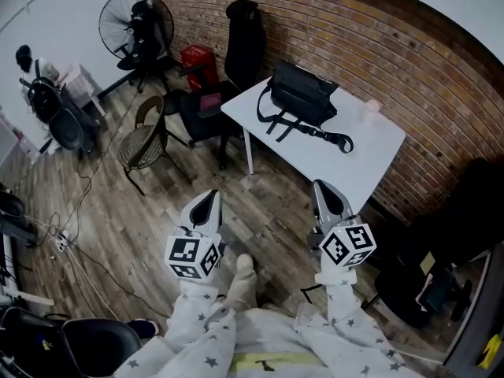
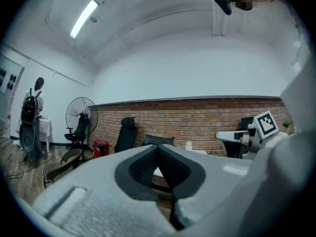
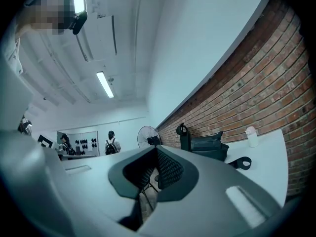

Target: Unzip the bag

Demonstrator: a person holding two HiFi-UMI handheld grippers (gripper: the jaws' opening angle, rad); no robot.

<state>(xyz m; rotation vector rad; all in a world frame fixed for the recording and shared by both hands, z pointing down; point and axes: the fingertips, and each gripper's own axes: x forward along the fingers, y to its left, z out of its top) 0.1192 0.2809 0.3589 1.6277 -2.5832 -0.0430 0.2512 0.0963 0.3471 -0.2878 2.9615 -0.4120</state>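
Head view: the black bag (image 1: 302, 94) sits on the white counter (image 1: 370, 152), well apart from both grippers. Left gripper (image 1: 206, 203) and right gripper (image 1: 326, 194) hover with jaws together, empty. Unzipping looks not yet begun: reach, grip, pull all remain.

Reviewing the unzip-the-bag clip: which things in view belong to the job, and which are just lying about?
Job:
black bag, lying on the white table
left gripper and right gripper, both shut, empty, short of the table

Lying about:
standing fan
office chair
wicker chair
red container
small bottle
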